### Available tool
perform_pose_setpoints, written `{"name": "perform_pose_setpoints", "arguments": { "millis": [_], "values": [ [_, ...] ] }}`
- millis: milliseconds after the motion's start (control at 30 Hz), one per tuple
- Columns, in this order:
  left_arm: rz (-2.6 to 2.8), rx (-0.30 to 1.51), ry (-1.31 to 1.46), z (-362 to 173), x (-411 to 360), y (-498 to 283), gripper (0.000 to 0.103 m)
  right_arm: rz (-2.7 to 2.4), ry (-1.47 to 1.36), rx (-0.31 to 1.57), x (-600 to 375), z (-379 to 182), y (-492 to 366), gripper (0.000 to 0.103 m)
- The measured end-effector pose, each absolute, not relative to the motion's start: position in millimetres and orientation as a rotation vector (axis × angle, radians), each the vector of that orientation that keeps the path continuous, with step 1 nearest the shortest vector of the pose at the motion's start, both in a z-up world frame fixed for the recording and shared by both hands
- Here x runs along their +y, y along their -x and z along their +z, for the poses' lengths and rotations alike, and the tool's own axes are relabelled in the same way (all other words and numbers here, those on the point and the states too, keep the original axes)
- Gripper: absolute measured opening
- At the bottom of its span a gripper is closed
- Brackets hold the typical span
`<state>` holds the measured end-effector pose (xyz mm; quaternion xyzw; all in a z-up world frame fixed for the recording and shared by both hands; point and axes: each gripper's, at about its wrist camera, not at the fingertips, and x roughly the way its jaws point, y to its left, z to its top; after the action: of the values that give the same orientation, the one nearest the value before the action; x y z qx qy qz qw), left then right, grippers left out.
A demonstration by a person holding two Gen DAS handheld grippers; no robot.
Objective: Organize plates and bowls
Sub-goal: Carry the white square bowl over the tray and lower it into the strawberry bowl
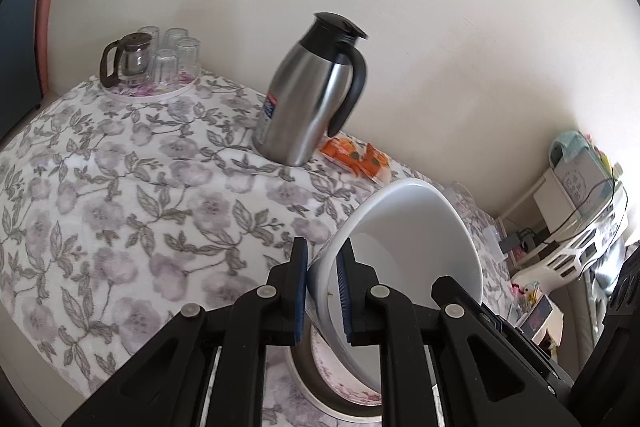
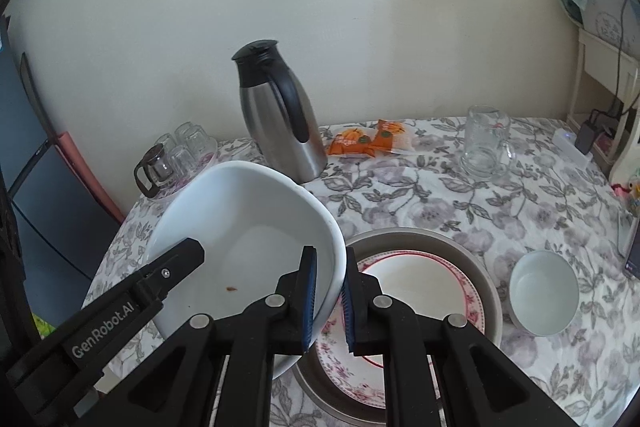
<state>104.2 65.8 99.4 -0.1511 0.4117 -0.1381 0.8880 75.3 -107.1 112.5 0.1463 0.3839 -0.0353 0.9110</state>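
The large white bowl is held tilted above the near side of the table, its rim clamped from two sides. The right gripper pinches the bowl's right rim between its blue pads, one finger inside the bowl and one outside. The left gripper is closed on the bowl as well, one pad pressed to the outer wall and the other inside; its black arm shows at the bowl's left edge in the right wrist view. A small brownish speck lies on the bowl's inner floor.

Just right of the bowl and partly under it, a floral-rimmed plate lies inside a wider beige plate on the flowered tablecloth. A small white bowl stands upright to the right of that stack, apart from it.

Farther back, a steel thermos jug stands near the wall, with orange snack packets just right of it and a clear glass mug farther right. At the far left, a tray carries a small glass teapot and upturned glasses.
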Motion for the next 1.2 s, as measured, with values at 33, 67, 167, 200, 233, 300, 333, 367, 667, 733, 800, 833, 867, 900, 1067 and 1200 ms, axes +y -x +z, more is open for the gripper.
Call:
{"name": "perform_pose_setpoints", "arguments": {
  "millis": [33, 67, 167, 200, 233, 300, 333, 367, 667, 733, 800, 833, 867, 900, 1067, 1200],
  "values": [
    [-0.29, 0.855, 0.305, 100, 61, -103, 0.015, -0.076, -0.311, 0.791, -112, 113, -73, 0.013],
    [-0.296, 0.855, 0.299, 101, 56, -102, 0.015, -0.079, -0.32, 0.79, -118, 113, -71, 0.013],
    [-0.316, 0.857, 0.294, 103, 45, -100, 0.015, -0.088, -0.342, 0.787, -131, 113, -66, 0.013],
    [-0.322, 0.856, 0.286, 104, 40, -99, 0.015, -0.091, -0.348, 0.787, -136, 113, -65, 0.013],
    [-0.327, 0.856, 0.282, 104, 35, -98, 0.015, -0.095, -0.352, 0.788, -140, 113, -63, 0.013],
    [-0.339, 0.858, 0.275, 104, 27, -96, 0.015, -0.102, -0.361, 0.779, -149, 113, -59, 0.013],
    [-0.346, 0.86, 0.275, 104, 23, -96, 0.015, -0.108, -0.363, 0.779, -153, 113, -58, 0.013],
    [-0.352, 0.862, 0.276, 103, 19, -95, 0.015, -0.114, -0.363, 0.778, -157, 114, -56, 0.013],
    [-0.393, 0.879, 0.268, 99, -10, -89, 0.015, -0.154, -0.372, 0.788, -185, 112, -46, 0.013],
    [-0.397, 0.888, 0.267, 96, -15, -89, 0.015, -0.16, -0.37, 0.796, -189, 110, -45, 0.013],
    [-0.398, 0.896, 0.266, 94, -19, -88, 0.015, -0.163, -0.371, 0.805, -193, 107, -45, 0.013],
    [-0.399, 0.899, 0.265, 93, -21, -88, 0.015, -0.164, -0.373, 0.808, -194, 106, -45, 0.013],
    [-0.4, 0.904, 0.265, 92, -22, -88, 0.015, -0.166, -0.378, 0.812, -196, 105, -45, 0.013],
    [-0.4, 0.908, 0.264, 90, -23, -88, 0.015, -0.166, -0.381, 0.816, -197, 103, -46, 0.013],
    [-0.39, 0.934, 0.255, 82, -25, -91, 0.015, -0.156, -0.405, 0.852, -200, 90, -51, 0.013],
    [-0.373, 0.979, 0.257, 67, -25, -98, 0.015, -0.16, -0.409, 0.89, -199, 76, -57, 0.013]
  ]
}}
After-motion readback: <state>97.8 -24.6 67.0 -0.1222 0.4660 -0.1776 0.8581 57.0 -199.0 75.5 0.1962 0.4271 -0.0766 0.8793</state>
